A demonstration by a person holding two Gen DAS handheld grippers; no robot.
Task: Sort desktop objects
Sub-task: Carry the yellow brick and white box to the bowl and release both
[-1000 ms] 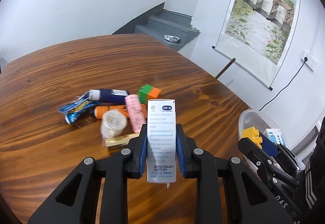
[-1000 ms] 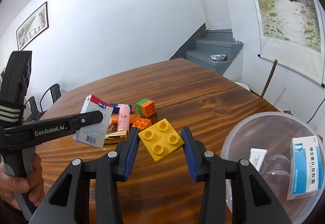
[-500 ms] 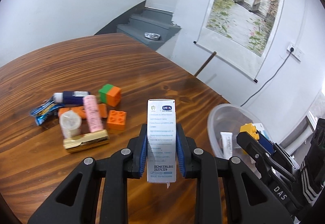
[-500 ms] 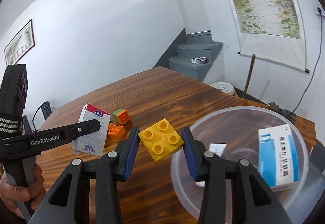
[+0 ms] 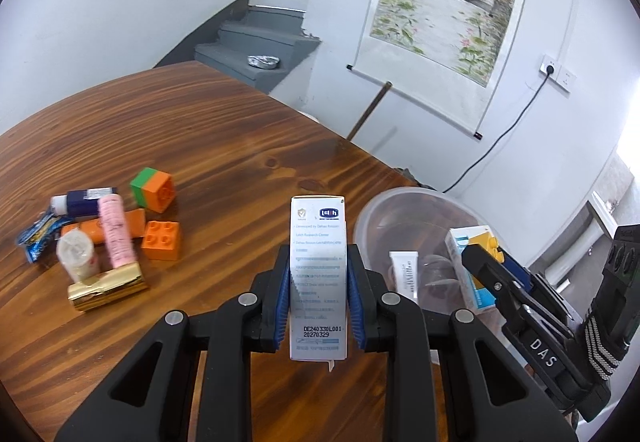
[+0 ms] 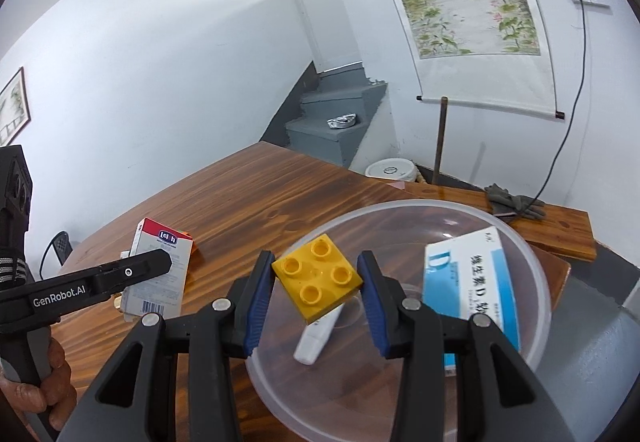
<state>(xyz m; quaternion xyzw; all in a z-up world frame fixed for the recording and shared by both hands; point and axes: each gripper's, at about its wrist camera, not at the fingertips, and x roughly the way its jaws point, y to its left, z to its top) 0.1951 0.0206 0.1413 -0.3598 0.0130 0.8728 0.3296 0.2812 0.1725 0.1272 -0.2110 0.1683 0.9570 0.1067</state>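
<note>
My left gripper is shut on a white medicine box, held upright above the table just left of the clear plastic bowl; the box also shows in the right wrist view. My right gripper is shut on a yellow four-stud brick, held over the clear bowl. In the bowl lie a blue-and-white medicine box and a white tube.
A pile sits at the table's left: green-and-orange block, orange brick, pink roll, gold bar, dark blue tube, blue wrapper. A wooden bench stands beyond the bowl.
Both grippers have swung right toward the bowl. The yellow brick is now over the bowl instead of over the table. The left box now stands beside the bowl.
</note>
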